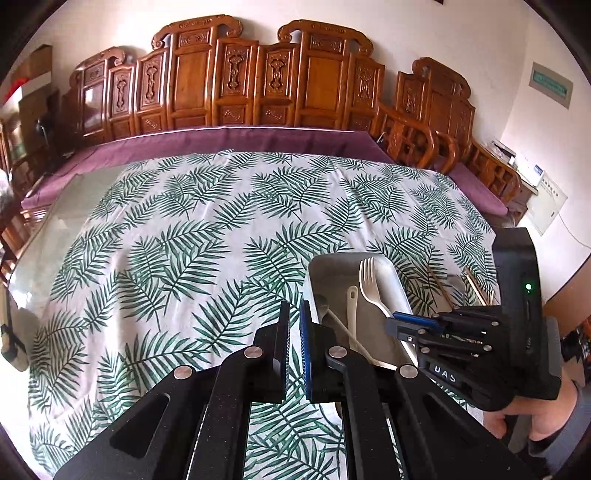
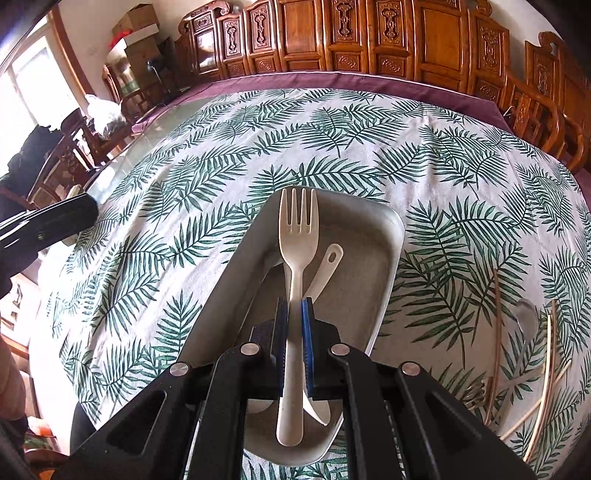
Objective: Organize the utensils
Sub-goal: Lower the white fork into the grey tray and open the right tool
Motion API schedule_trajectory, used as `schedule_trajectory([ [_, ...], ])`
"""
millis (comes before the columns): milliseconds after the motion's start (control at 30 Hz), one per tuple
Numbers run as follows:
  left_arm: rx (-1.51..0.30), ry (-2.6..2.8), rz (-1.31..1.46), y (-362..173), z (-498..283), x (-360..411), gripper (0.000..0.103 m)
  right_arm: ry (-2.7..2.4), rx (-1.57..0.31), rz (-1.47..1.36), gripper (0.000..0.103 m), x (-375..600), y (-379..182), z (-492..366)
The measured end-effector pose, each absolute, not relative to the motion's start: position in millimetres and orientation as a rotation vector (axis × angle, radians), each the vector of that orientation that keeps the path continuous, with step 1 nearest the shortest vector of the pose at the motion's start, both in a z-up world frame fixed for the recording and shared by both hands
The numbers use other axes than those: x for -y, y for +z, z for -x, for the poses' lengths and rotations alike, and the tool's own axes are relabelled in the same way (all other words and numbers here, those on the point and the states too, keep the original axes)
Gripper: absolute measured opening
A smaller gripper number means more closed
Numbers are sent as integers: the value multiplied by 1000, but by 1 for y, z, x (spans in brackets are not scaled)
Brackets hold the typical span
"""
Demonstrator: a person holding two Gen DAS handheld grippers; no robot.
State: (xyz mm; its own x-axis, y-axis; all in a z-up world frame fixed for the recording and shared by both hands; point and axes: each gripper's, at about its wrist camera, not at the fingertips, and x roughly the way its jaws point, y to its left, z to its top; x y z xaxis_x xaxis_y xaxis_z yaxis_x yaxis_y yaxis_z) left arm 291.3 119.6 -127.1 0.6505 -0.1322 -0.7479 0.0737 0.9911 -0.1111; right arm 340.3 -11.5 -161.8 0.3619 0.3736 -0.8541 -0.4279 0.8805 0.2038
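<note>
The right gripper [image 2: 294, 314] is nearest the lens, its blue pads pinching the handle of a cream fork [image 2: 297, 236], tines pointing away over a grey tray [image 2: 373, 229]. A cream spoon [image 2: 327, 266] lies in the tray just right of the fork, its handle passing under the pads. The tray rests on a leaf-print tablecloth [image 2: 184, 192]. Well to the right on the cloth lie chopsticks [image 2: 496, 332] and a metal spoon [image 2: 526, 314]. The left gripper [image 1: 294, 328] hangs over bare cloth just left of the tray, pads pressed together with nothing between them. Carved wooden chairs [image 2: 369, 33] line the far wall.
</note>
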Motion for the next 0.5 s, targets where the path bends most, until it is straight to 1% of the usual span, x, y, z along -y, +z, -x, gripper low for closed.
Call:
schedule_trajectory([
  [267, -853, -119, 57, -126, -288, -114, 4, 524, -1062, 49, 10, 12, -158, -342],
  [333, -853, -121, 51, -125, -287, -110, 4, 524, -1059, 45, 12, 14, -157, -341],
  [500, -855, -129, 46, -125, -284, -101, 4, 524, -1047, 33, 12, 26, -153, -336],
])
